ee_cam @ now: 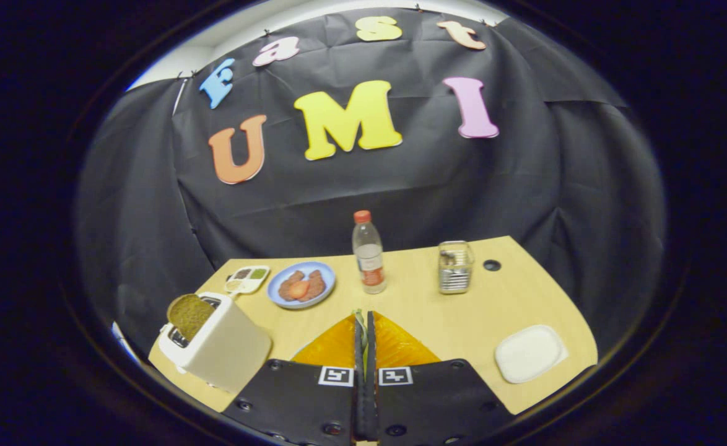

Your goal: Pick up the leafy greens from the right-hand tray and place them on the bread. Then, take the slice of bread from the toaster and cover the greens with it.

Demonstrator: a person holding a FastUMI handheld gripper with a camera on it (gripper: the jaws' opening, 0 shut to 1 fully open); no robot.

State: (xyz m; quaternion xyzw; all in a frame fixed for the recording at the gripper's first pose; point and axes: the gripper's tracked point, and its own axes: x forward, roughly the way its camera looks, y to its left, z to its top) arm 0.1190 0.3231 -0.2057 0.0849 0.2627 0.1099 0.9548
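My gripper (363, 317) is held above the table, its fingers pressed together on a thin sliver of leafy greens (359, 323) that pokes out at the tips. Beyond the fingers to the left lies a blue plate (322, 291) with a brown bread slice (313, 285) and a reddish piece on top. A cream toaster (224, 350) stands left of the fingers, with a dark slice of bread (189, 314) sticking up from its slot. The white tray (529, 353) lies to the right of the fingers with nothing on it.
A clear bottle with a red cap (368, 254) stands just ahead of the fingers. A metal wire basket (454, 267) sits further right, next to a cable hole (491, 265). A small divided dish (247, 279) lies left of the plate. The wooden table (438, 322) ends close by.
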